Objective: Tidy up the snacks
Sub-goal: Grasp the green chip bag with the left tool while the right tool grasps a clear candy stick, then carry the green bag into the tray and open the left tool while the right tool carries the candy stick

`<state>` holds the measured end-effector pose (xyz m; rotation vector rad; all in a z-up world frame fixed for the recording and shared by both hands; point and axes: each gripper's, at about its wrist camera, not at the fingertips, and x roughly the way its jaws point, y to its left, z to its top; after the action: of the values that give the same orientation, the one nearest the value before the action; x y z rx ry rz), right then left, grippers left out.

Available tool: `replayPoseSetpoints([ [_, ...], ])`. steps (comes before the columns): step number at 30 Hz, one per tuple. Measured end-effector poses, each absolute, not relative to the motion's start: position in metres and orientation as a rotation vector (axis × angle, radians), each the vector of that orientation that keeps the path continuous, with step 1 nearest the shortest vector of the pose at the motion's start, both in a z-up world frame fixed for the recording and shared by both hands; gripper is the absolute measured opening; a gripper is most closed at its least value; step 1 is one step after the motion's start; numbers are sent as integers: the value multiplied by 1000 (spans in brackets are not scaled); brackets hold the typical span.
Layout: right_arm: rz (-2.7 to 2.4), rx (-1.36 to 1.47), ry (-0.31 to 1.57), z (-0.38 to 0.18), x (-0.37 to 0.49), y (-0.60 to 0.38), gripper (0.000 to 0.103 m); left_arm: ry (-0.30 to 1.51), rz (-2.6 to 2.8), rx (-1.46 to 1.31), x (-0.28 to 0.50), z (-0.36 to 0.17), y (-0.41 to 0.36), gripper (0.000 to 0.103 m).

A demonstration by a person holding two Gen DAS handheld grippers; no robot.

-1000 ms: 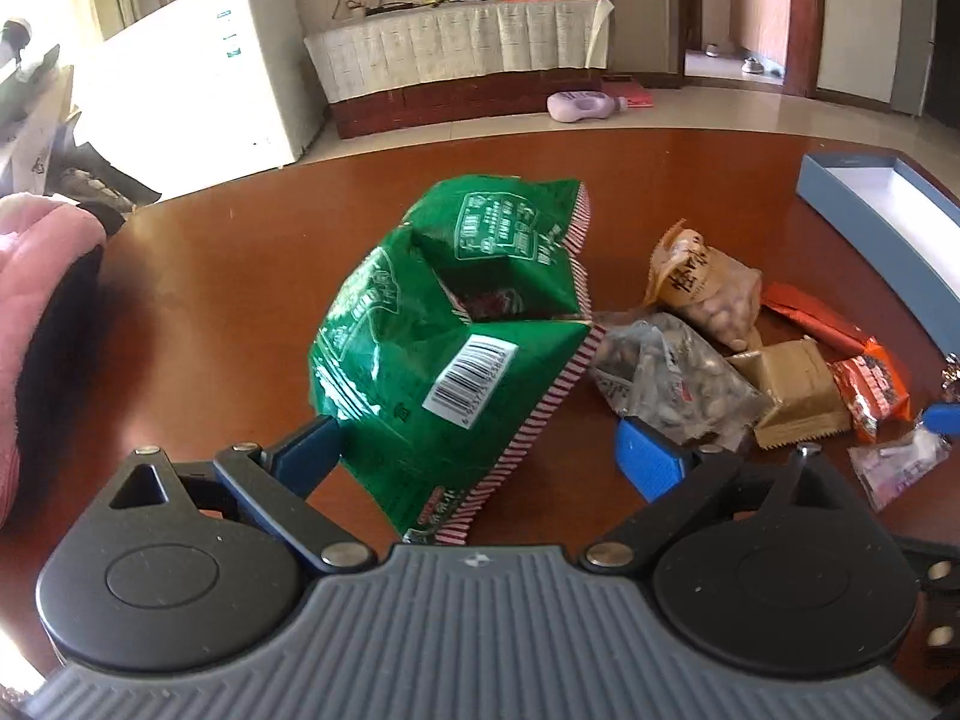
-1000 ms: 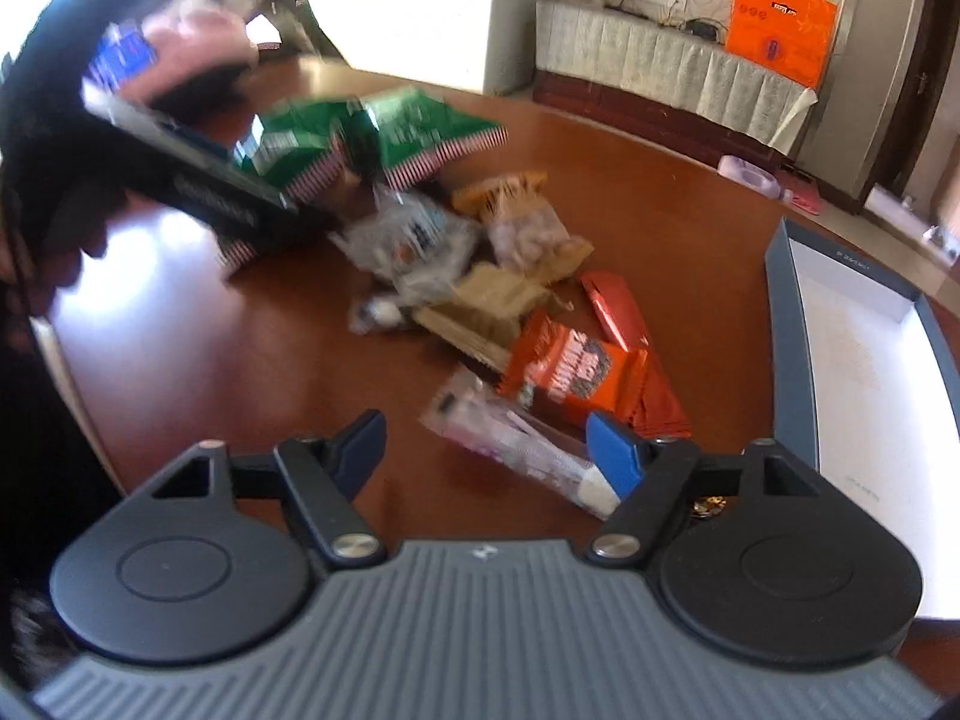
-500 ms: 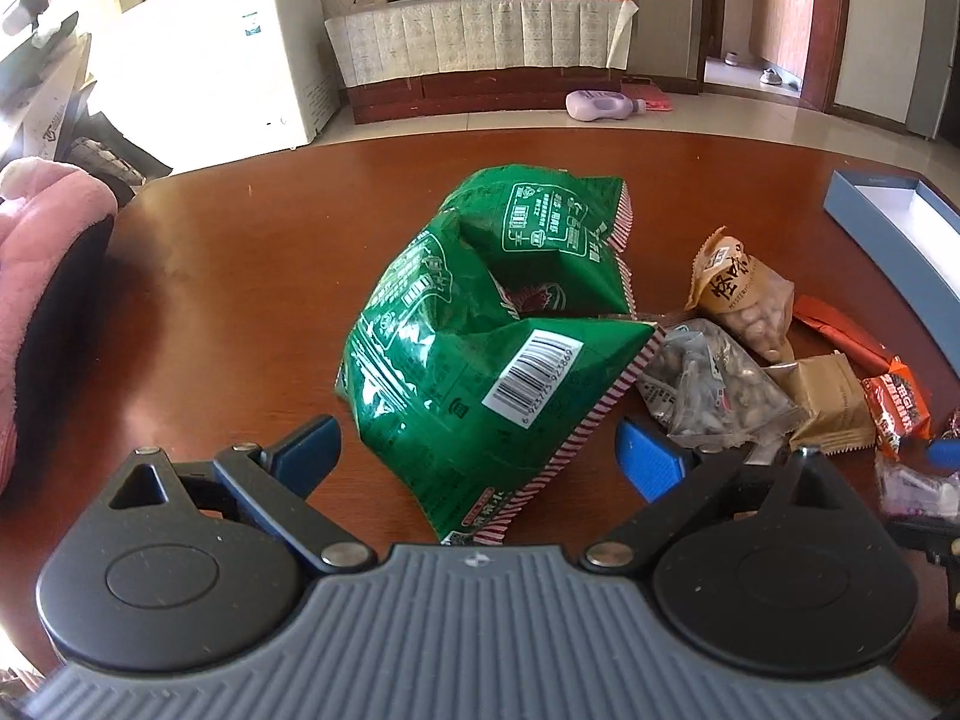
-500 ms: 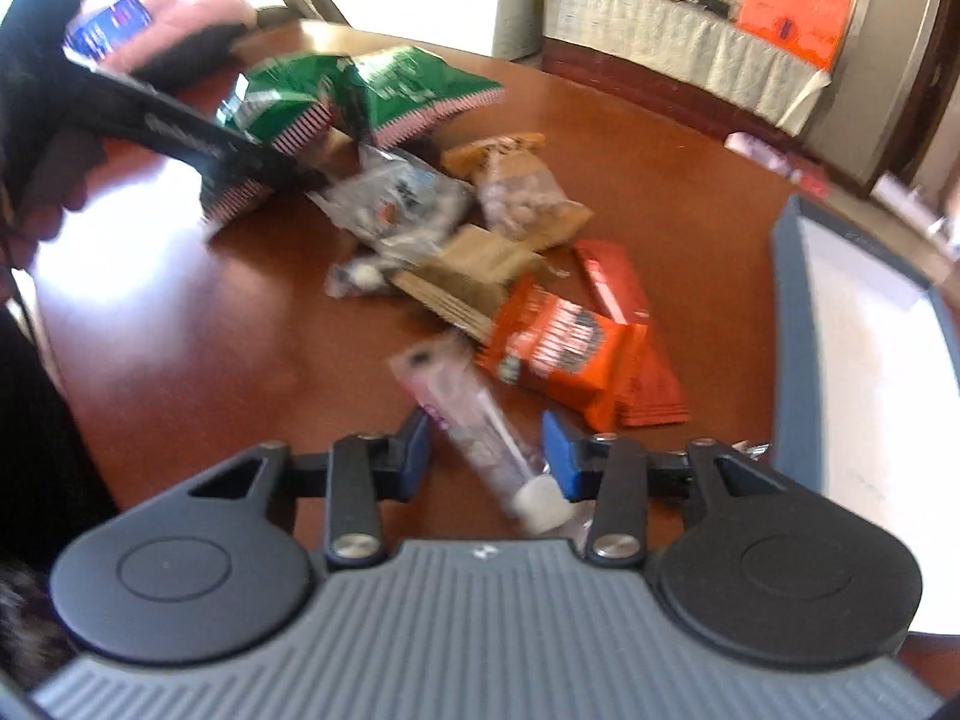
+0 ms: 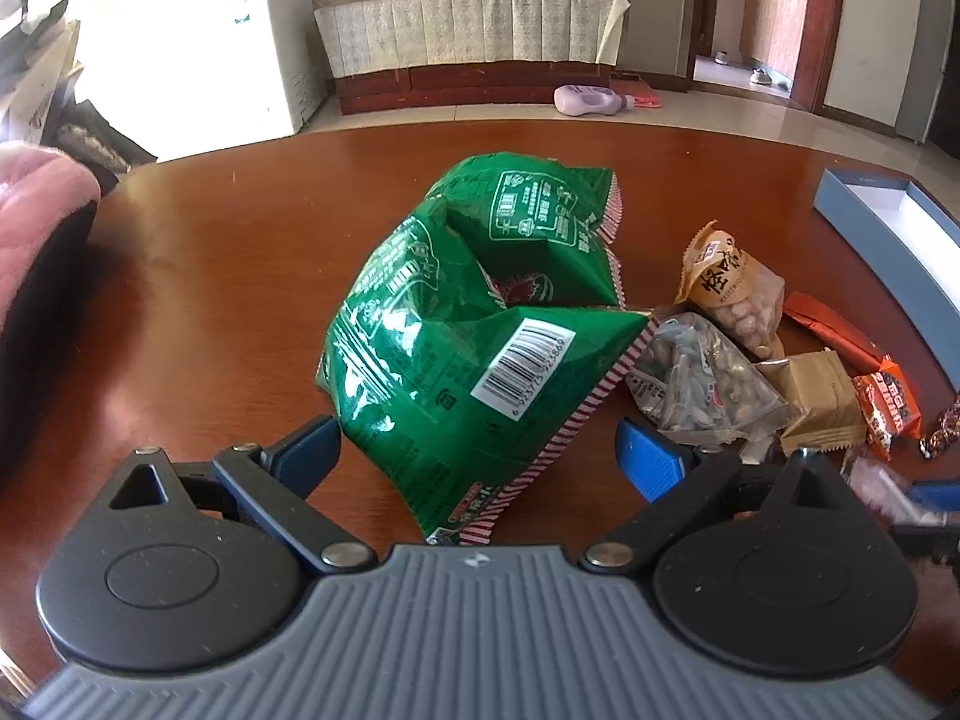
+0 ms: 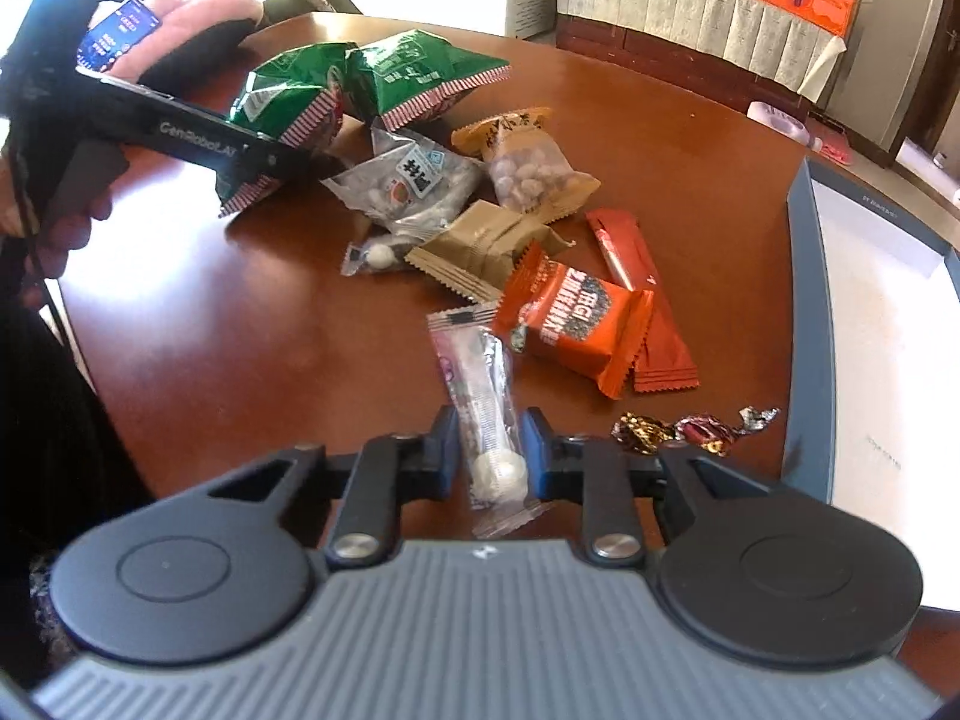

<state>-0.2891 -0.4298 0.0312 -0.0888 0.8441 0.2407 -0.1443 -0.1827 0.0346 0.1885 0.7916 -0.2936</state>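
My right gripper (image 6: 489,450) is shut on a clear pink-and-white candy packet (image 6: 483,384) that lies lengthwise between its fingers, just above the brown table (image 6: 240,330). My left gripper (image 5: 477,450) is open, its fingers either side of the near corner of a big green snack bag (image 5: 474,348); a second green bag (image 5: 528,222) lies behind it. In the right wrist view the left gripper (image 6: 264,156) shows by the green bags (image 6: 372,84). Small snacks lie in a pile: an orange packet (image 6: 570,324), a red bar (image 6: 636,288), a tan biscuit packet (image 6: 486,240).
An open blue box with a white inside (image 6: 870,330) lies at the table's right edge, also in the left wrist view (image 5: 894,234). Two foil-wrapped candies (image 6: 690,426) lie beside it. Nut bags (image 6: 528,168) and a clear bag (image 6: 408,186) sit mid-table. A pink-sleeved arm (image 5: 36,228) is at left.
My right gripper has closed from open onto the candy packet and drawn it back from the pile. My left gripper stayed open and shifted slightly left around the green bag.
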Motion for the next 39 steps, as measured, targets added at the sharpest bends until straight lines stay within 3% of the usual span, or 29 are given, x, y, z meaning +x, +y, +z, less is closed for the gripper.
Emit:
replayPoseSetpoints([
  [4, 247, -71, 840, 31, -288, -426, 25, 827, -276, 137, -138, 30, -178, 98],
  [7, 249, -67, 838, 31, -288, -426, 25, 816, -273, 154, -138, 30, -178, 72],
  [13, 262, -64, 827, 34, -293, -427, 24, 791, -283, 172, -144, 34, -179, 54],
  [19, 262, -13, 797, 42, -297, -435, 24, 757, -288, 176, -157, 43, -178, 45],
  [29, 253, 115, 722, 56, -298, -456, 24, 659, -330, 163, -185, 67, -175, 45],
  [39, 232, 189, 673, 68, -297, -476, 24, 607, -424, 222, -181, 88, -223, 45],
])
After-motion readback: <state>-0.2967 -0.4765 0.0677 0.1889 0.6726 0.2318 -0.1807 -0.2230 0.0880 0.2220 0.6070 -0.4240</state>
